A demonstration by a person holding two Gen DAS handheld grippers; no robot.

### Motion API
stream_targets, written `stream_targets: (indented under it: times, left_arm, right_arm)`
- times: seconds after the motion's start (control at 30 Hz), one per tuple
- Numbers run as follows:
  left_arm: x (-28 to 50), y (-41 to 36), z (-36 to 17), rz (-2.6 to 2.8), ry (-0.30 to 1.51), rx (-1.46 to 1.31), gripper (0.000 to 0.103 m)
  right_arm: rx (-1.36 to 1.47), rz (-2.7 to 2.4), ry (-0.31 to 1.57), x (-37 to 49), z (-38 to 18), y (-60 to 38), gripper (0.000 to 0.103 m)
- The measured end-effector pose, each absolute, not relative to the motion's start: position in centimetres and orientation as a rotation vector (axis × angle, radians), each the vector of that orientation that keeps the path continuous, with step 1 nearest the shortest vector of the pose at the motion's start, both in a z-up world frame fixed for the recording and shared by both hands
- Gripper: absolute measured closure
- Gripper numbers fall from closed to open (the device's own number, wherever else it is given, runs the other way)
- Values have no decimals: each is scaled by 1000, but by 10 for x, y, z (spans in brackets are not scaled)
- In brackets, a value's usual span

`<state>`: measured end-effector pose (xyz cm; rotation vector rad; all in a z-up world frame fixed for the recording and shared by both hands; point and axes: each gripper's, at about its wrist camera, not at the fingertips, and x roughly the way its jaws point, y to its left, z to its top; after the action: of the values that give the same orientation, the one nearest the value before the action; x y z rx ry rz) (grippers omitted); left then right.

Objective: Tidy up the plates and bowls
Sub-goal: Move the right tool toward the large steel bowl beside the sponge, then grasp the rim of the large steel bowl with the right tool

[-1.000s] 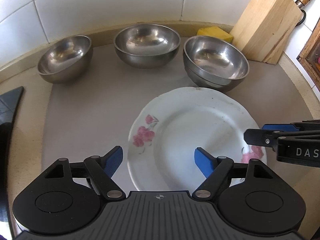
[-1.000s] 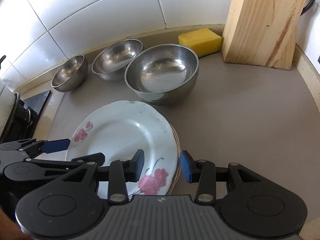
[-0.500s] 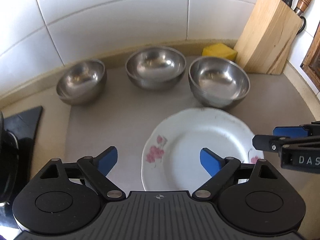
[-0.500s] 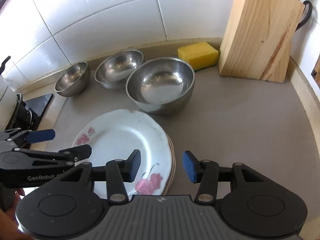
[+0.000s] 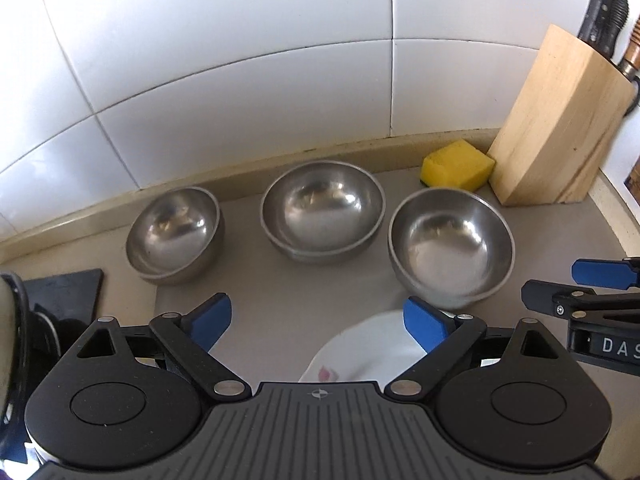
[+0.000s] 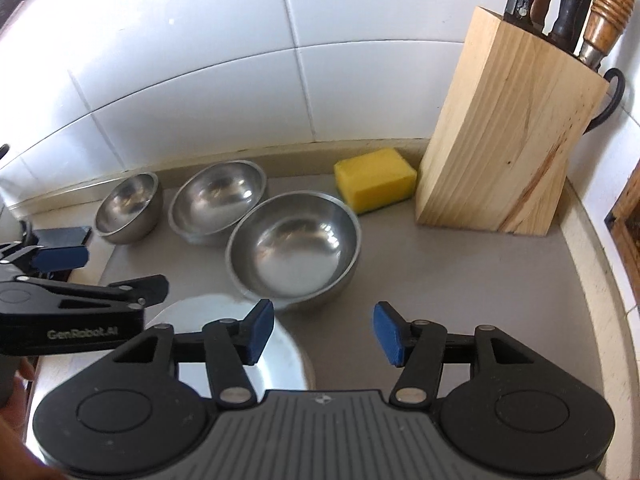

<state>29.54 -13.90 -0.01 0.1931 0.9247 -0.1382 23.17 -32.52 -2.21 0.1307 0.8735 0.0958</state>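
Observation:
Three steel bowls stand in a row near the tiled wall: a left bowl [image 5: 174, 236] [image 6: 129, 208], a middle bowl [image 5: 322, 210] [image 6: 218, 200] and a right bowl [image 5: 452, 246] [image 6: 294, 246]. A white flowered plate [image 5: 368, 354] [image 6: 224, 320] lies on the grey counter in front of them, mostly hidden behind my grippers. My left gripper [image 5: 318, 326] is open and empty above the counter, left of the plate. My right gripper [image 6: 324, 334] is open and empty, above the plate's right edge.
A yellow sponge [image 5: 456, 166] [image 6: 376, 180] lies by the wall beside a wooden knife block [image 5: 560, 132] [image 6: 504, 128] with knives. A black stove edge [image 5: 64, 292] is at the left. The counter's right edge [image 6: 608, 300] curves near a wooden frame.
Both grippers have pulled back and up from the plate, which now sits low in both views. The right gripper's jaws have opened wider. The bowls and plate stayed put.

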Motion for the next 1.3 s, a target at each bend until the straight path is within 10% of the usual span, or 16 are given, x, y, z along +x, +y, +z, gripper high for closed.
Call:
stream_targets:
  times: [0.83, 1.13, 1.3]
  left_arm:
    - [372, -183, -66, -193, 1134, 139, 30]
    - [370, -192, -70, -255, 1149, 162, 54]
    - [370, -195, -68, -266, 1147, 163, 60]
  right_arm:
    - [171, 62, 1017, 329, -77, -357, 72]
    - [261, 166, 1052, 333, -89, -355, 103]
    - [277, 194, 1054, 332, -90, -352, 103]
